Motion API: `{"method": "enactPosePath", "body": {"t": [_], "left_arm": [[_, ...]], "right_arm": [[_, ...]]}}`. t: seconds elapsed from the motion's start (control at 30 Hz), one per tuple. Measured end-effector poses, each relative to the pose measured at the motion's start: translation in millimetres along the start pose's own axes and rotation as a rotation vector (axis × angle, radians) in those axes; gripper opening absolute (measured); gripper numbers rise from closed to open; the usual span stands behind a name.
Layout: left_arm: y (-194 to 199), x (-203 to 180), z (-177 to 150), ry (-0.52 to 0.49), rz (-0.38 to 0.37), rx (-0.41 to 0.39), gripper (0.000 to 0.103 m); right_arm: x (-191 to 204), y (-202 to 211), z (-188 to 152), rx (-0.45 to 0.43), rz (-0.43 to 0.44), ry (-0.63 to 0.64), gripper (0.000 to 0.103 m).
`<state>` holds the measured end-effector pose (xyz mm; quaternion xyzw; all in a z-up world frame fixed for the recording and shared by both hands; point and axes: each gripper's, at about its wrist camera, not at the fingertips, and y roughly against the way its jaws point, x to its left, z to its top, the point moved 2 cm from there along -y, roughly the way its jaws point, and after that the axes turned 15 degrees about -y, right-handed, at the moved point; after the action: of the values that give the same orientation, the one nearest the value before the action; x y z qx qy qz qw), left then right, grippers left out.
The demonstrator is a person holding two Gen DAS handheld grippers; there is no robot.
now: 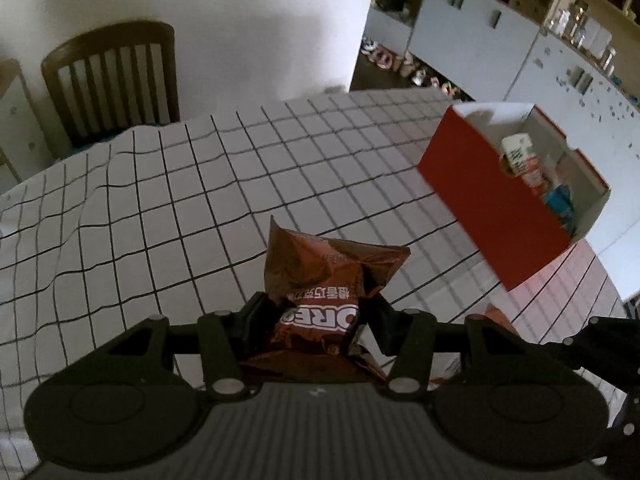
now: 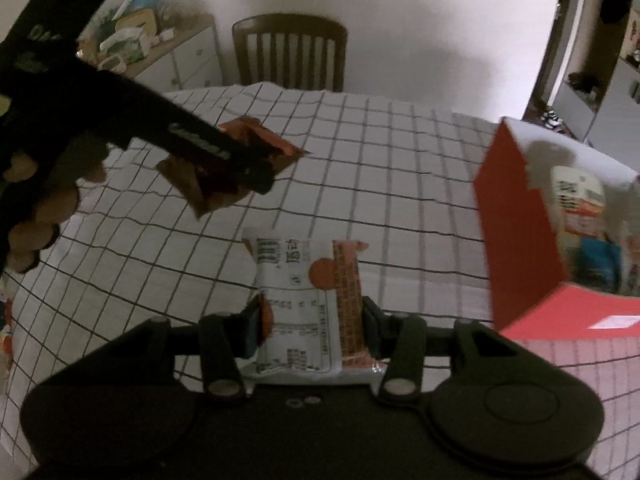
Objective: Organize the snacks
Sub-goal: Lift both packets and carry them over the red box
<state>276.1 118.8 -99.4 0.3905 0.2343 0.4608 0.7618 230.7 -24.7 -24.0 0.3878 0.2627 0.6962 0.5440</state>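
Note:
My left gripper (image 1: 316,312) is shut on a brown Oreo packet (image 1: 320,276), held above the checked tablecloth (image 1: 180,184). The right wrist view shows the same gripper (image 2: 256,176) from the side at upper left, in a person's hand, with the brown packet (image 2: 208,184) in its fingers. My right gripper (image 2: 310,320) is shut on a white and orange snack packet (image 2: 304,292), also lifted off the cloth. A red box (image 1: 488,204) with white inner walls stands at the right and holds several snack packs; it also stands to the right of my right gripper as the red box (image 2: 516,240).
A dark wooden chair (image 1: 112,76) stands behind the table against the white wall. Grey cabinets and shelves (image 1: 500,40) fill the far right. A dresser piled with clutter (image 2: 160,52) stands at the back left. The checked tablecloth (image 2: 400,184) between the grippers and the box is bare.

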Motion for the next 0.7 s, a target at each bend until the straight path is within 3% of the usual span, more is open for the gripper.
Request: {"method": "enactPosePath", "body": {"t": [0.4, 0.7], "left_arm": [[44, -65, 22, 0.081, 0.052, -0.086, 0.053], [54, -124, 52, 0.110, 0.076, -0.140, 0.053]], "right_arm": [[-60, 63, 17, -0.098, 0.017, -0.038, 0.047], [-119, 94, 36, -0.151, 0.025, -0.028, 0.047]]}}
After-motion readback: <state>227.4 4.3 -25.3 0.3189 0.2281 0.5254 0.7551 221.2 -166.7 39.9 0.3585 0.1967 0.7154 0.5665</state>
